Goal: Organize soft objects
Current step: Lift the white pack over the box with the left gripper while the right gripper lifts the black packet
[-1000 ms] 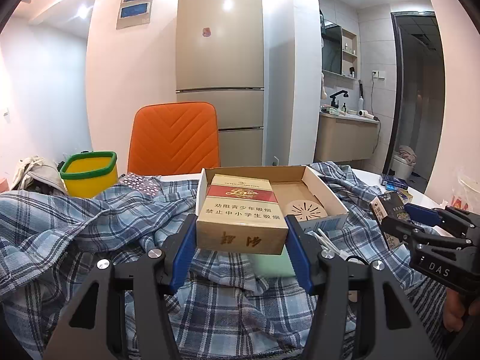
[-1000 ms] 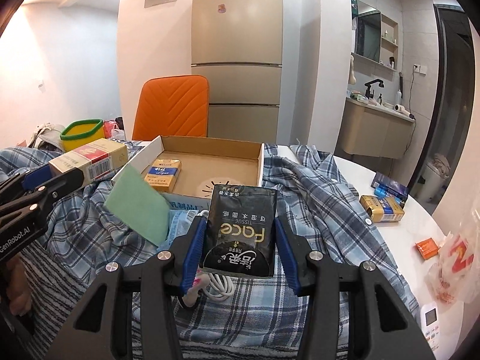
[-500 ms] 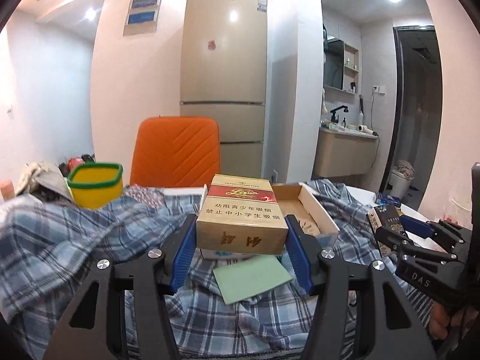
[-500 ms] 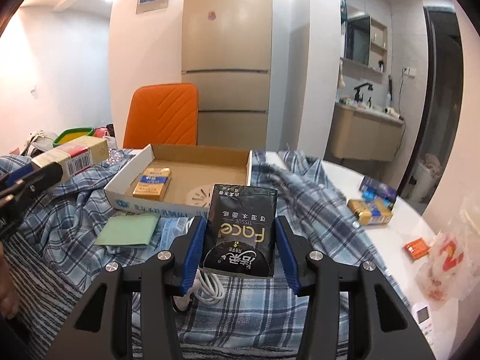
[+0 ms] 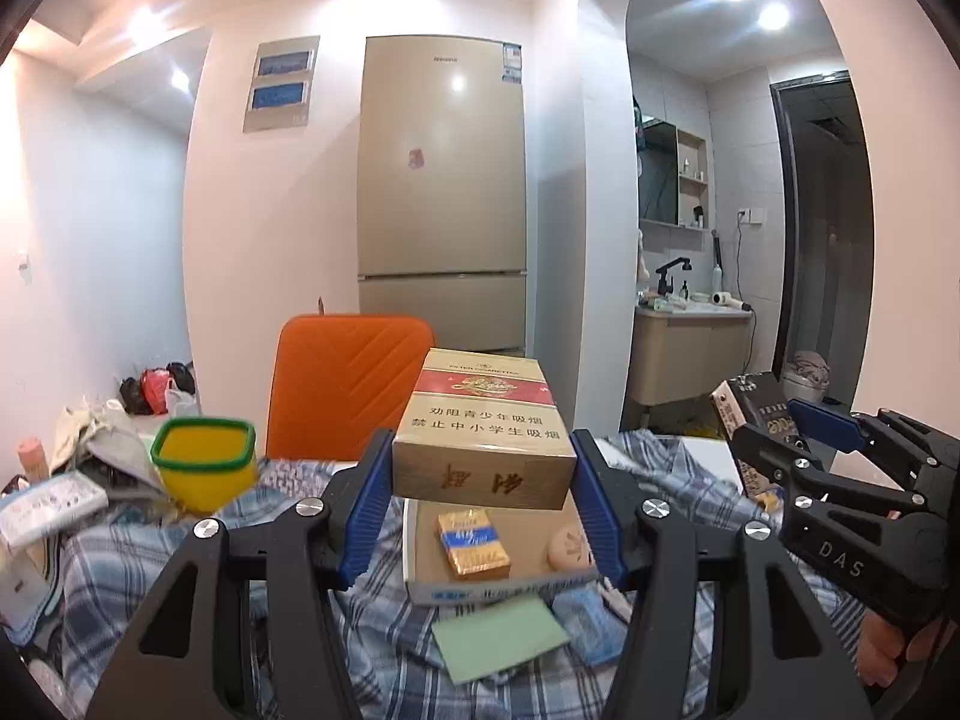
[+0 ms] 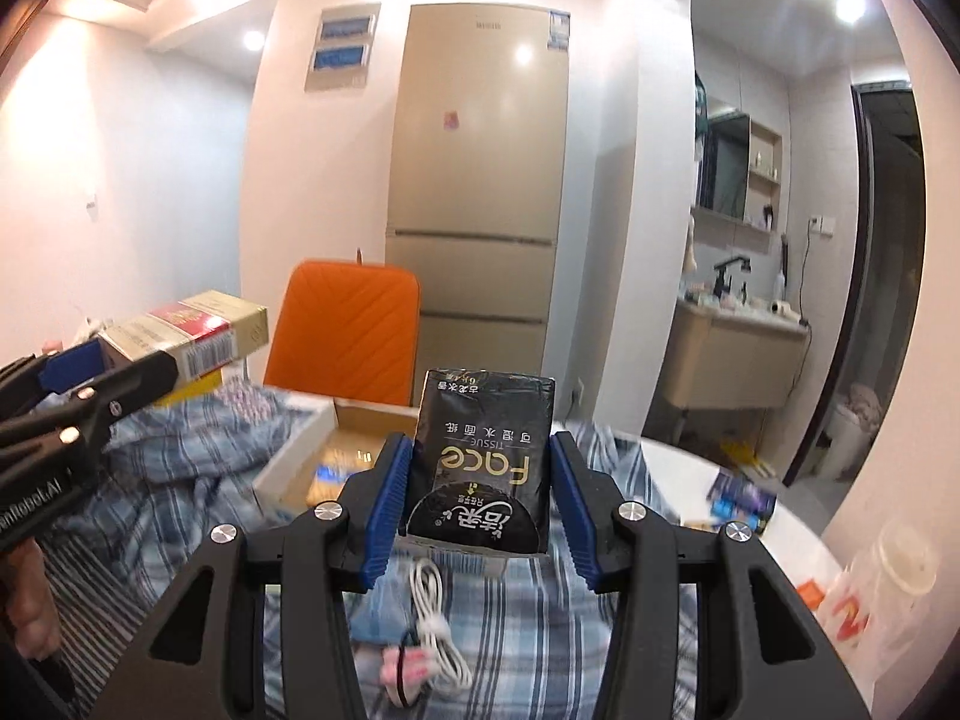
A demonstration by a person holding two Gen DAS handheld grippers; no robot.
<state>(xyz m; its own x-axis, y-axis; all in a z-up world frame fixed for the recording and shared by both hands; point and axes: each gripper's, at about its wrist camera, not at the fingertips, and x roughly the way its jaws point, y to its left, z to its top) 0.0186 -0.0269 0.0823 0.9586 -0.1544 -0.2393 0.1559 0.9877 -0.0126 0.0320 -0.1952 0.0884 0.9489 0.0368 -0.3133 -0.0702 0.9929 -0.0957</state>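
Observation:
My left gripper (image 5: 480, 480) is shut on a tan and red cigarette carton (image 5: 480, 432) and holds it in the air above the cardboard tray (image 5: 420, 570). My right gripper (image 6: 480, 480) is shut on a black tissue pack (image 6: 483, 456), also raised above the table. The tray holds a small yellow and blue pack (image 5: 474, 543) and a round beige disc (image 5: 567, 546). A blue plaid shirt (image 5: 120, 564) is spread over the table. The right gripper with its pack shows at the right of the left wrist view (image 5: 774, 420); the left gripper with the carton shows at the left of the right wrist view (image 6: 108, 360).
A green card (image 5: 501, 636) lies in front of the tray. A yellow tub with a green rim (image 5: 204, 462) stands at the back left. An orange chair (image 5: 348, 378) is behind the table. A white cable (image 6: 432, 618) lies on the shirt. Small boxes (image 6: 738, 492) sit at the right.
Both grippers have risen with their loads and tilted upward, so the table and tray have dropped lower in both views. The grips have not changed.

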